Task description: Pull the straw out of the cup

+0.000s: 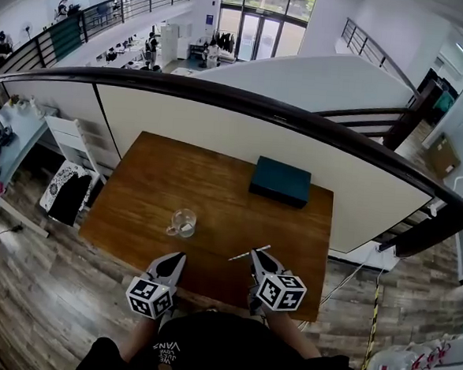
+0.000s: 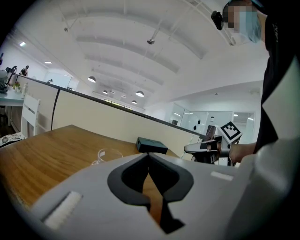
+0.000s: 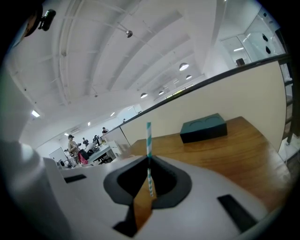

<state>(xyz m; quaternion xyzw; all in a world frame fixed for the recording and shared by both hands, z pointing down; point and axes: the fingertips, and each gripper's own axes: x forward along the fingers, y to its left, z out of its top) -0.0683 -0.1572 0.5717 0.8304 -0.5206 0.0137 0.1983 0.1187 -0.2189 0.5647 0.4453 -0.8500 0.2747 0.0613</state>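
A clear glass cup (image 1: 183, 223) stands empty near the front of the wooden table (image 1: 215, 195); in the left gripper view the cup (image 2: 108, 154) sits just beyond the jaws. The teal-and-white striped straw (image 1: 249, 253) is out of the cup and lies across the tips of my right gripper (image 1: 256, 256), right of the cup. The right gripper view has the straw (image 3: 148, 138) upright, with my right gripper (image 3: 149, 163) shut on it. My left gripper (image 1: 175, 262) is below the cup, and in its own view my left gripper (image 2: 149, 156) is shut on nothing.
A dark teal box (image 1: 280, 181) lies at the back right of the table; it also shows as the box (image 2: 151, 145) and the box (image 3: 204, 127). A black railing (image 1: 245, 102) and a white wall run behind the table. A white chair (image 1: 71, 165) stands to the left.
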